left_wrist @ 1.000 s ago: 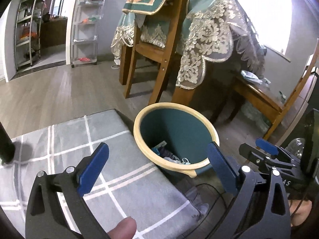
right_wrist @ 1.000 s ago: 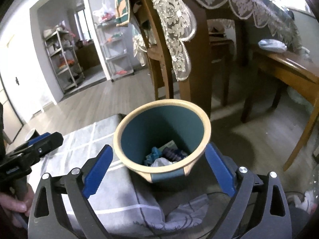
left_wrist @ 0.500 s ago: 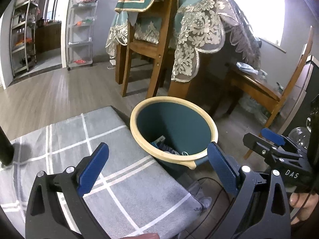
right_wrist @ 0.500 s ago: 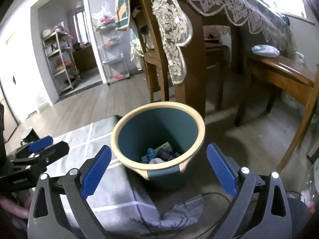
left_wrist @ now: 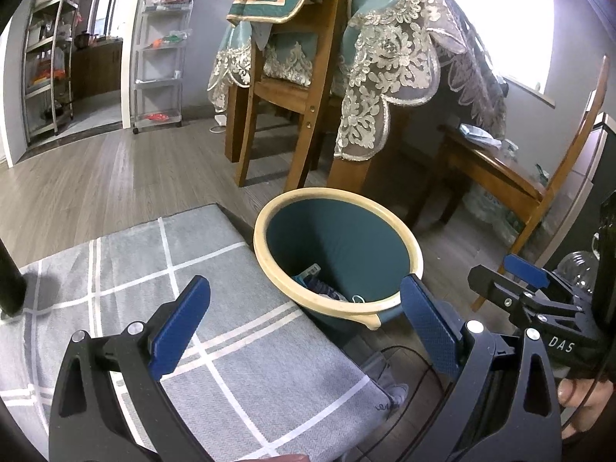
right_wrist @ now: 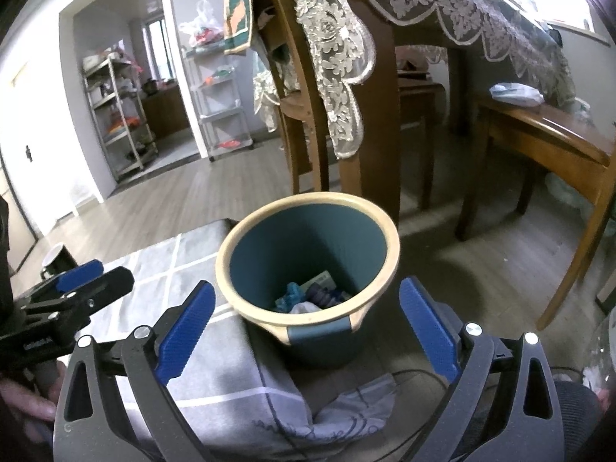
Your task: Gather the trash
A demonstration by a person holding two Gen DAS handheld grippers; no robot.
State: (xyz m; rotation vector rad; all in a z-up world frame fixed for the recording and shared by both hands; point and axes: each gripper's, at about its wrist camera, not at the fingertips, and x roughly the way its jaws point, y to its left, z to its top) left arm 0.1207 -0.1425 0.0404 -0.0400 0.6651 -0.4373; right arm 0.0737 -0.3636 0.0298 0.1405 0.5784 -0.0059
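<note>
The bin [left_wrist: 338, 261] stands upright on the wood floor [left_wrist: 96, 181], its long axis vertical and its mouth opening upward; in both views it leans slightly toward the camera, which may be lens distortion. It is teal with a cream rim, and a small cream lug on the near rim faces the tools. Trash [right_wrist: 308, 298] lies at its bottom: a crumpled blue scrap, something white, a dark ribbed piece and a flat printed packet, all below the rim.

The left tool [left_wrist: 304, 325] is released, blue pads spread wide with nothing between them. It hangs on the near side of the bin, its right pad just beside the bin's near rim and its left pad over the grey checked cushion [left_wrist: 154, 269] that adjoins the bin on the left. The right tool [right_wrist: 306, 325] is likewise released and empty, its pads straddling the bin's near side, well apart from each other, not touching the rim so far as can be told. In the left view the right tool [left_wrist: 531, 292] shows to the right of the bin, held by a hand [left_wrist: 581, 392]; in the right view the left tool [right_wrist: 73, 292] shows to the left of the bin.

Behind the bin stands a wooden chair [left_wrist: 292, 88] and a counter leg draped with a lace cloth [left_wrist: 389, 73]. A black cable [left_wrist: 404, 354] runs on the floor at the bin's near foot, next to a crumpled grey cloth [right_wrist: 346, 412].
</note>
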